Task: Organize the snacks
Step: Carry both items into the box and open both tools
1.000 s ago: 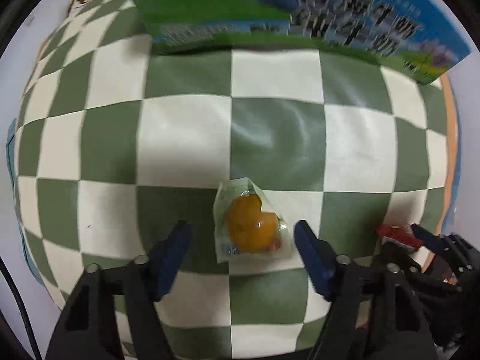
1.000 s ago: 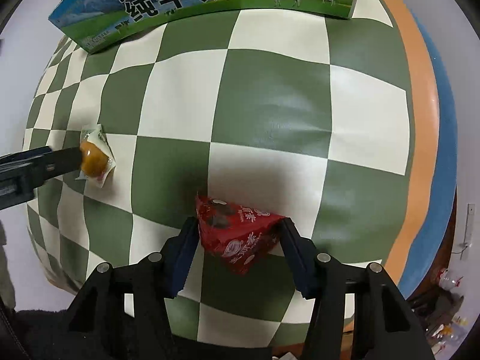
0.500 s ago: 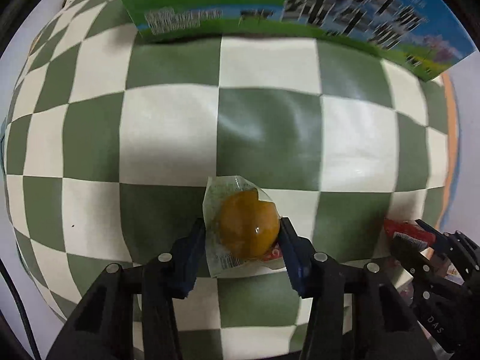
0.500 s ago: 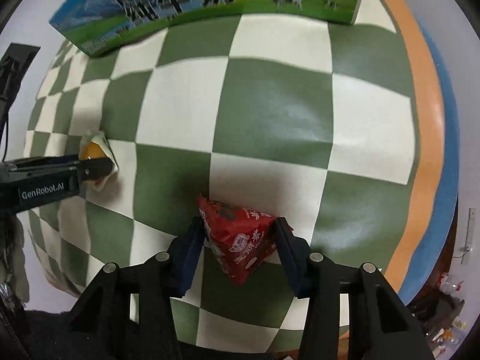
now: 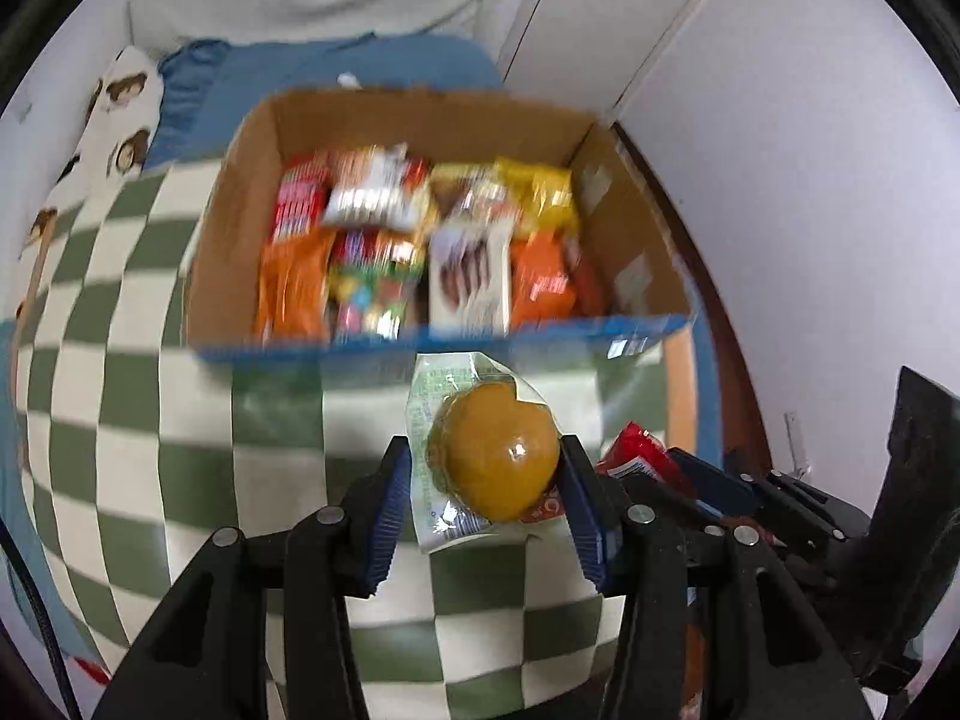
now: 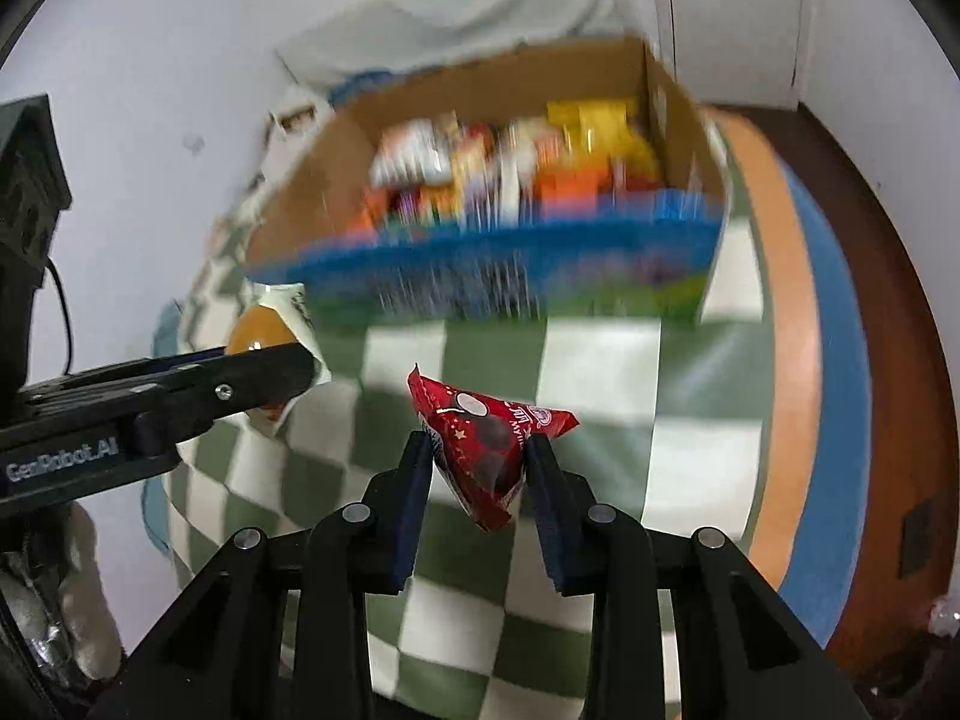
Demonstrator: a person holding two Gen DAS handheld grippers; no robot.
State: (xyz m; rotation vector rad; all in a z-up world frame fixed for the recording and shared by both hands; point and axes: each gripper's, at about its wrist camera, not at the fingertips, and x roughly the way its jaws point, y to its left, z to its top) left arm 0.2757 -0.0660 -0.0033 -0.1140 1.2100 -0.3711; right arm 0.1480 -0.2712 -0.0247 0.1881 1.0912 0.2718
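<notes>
My left gripper (image 5: pixel 486 456) is shut on a round orange snack (image 5: pixel 495 468) in a clear wrapper, held above the green-and-white checked cloth (image 5: pixel 150 420). In the right wrist view my right gripper (image 6: pixel 479 450) has its jaws closing tight on a red triangular packet (image 6: pixel 492 438), with the pads pressing both its sides. Ahead of both stands an open cardboard box (image 5: pixel 438 342) with a blue printed front, full of several snack packets. The left gripper (image 6: pixel 282 360) with the orange snack (image 6: pixel 258 327) shows at the left of the right wrist view, and the red packet (image 5: pixel 636 450) at the right of the left wrist view.
The box (image 6: pixel 480 264) is blurred in the right wrist view. Behind it lie a blue pillow (image 5: pixel 300 72) and a bear-patterned cushion (image 5: pixel 120 96) against a white wall. The cloth has an orange and blue border (image 6: pixel 798 324); dark wooden floor (image 6: pixel 888 360) lies to the right.
Both grippers closed on their snacks and lifted them off the cloth. The views tilted up, so the inside of the box now shows instead of only its printed side.
</notes>
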